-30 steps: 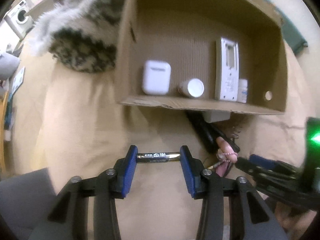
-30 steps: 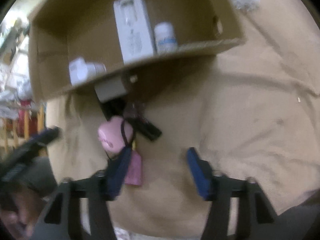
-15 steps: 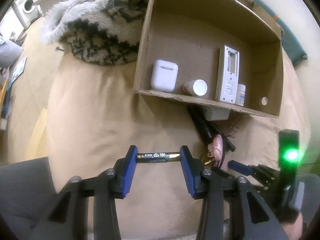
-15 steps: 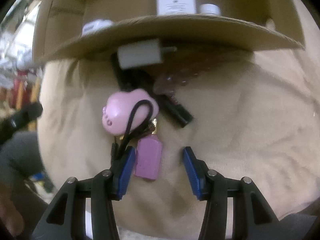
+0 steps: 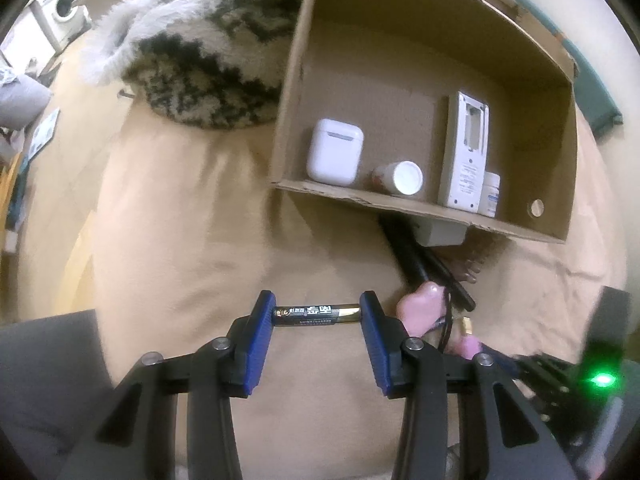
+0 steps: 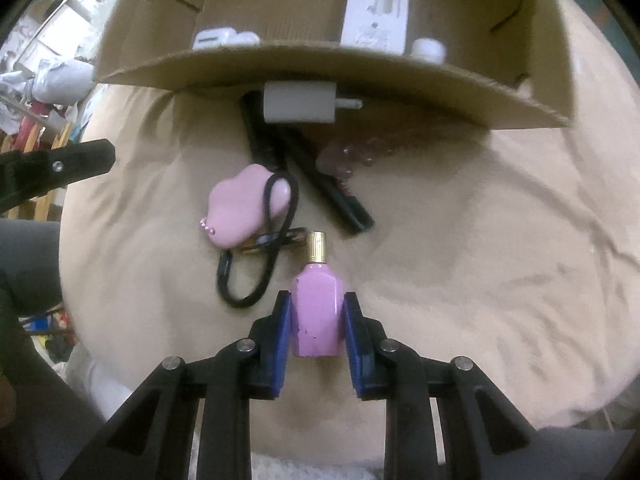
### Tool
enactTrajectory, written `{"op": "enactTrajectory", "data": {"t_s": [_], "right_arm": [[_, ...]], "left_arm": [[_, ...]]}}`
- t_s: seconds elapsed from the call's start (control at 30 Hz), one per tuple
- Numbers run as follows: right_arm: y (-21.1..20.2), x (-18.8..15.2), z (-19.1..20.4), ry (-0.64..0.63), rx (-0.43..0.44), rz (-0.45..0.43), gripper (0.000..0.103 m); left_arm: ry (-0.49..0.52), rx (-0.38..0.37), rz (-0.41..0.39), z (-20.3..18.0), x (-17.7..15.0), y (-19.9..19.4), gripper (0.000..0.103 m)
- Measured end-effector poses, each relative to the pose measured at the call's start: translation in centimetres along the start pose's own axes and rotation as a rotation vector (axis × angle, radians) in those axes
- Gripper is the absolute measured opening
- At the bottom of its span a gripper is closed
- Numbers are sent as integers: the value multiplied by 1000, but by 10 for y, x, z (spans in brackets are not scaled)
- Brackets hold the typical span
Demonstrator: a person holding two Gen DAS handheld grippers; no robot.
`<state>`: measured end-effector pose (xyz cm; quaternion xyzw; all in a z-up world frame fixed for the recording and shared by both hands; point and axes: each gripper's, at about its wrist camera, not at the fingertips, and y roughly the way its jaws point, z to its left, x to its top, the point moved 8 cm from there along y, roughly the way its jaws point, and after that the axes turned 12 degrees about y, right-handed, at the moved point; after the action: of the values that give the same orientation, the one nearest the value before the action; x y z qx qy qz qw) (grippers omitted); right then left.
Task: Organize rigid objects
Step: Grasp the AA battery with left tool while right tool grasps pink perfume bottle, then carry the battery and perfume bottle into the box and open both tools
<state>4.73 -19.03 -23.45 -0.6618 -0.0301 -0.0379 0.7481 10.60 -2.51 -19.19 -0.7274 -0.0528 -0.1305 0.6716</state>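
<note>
My left gripper is shut on a black-and-gold battery, held crosswise above the tan blanket, short of the cardboard box. The box holds a white earbud case, a white-capped bottle, a white remote and a small white bottle. My right gripper is shut on a pink bottle with a gold cap lying on the blanket, in front of the box.
A pink cloud-shaped case with a black hair tie, black pens, a white charger and a brown claw clip lie before the box. A furry patterned throw lies left of it.
My right gripper moved onto the pink bottle and closed on it. My left gripper kept the battery and drew slightly nearer the box.
</note>
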Motion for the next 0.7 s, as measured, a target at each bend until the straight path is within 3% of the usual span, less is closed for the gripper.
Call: {"op": "enactTrajectory", "data": {"t_s": [0.2,0.43,0.7], "right_arm": [[-42,-7,-14,51,-36,-96,26],[-107,2,-26,95,43,-285,26],[-121,28,-5,79,119,-349,26]], "left_arm": [[-10,16,-24,11,-2,-10,40],[20,90,-95,13,-2,-28,40],[9,117,-135,17,3,-38,40]]}}
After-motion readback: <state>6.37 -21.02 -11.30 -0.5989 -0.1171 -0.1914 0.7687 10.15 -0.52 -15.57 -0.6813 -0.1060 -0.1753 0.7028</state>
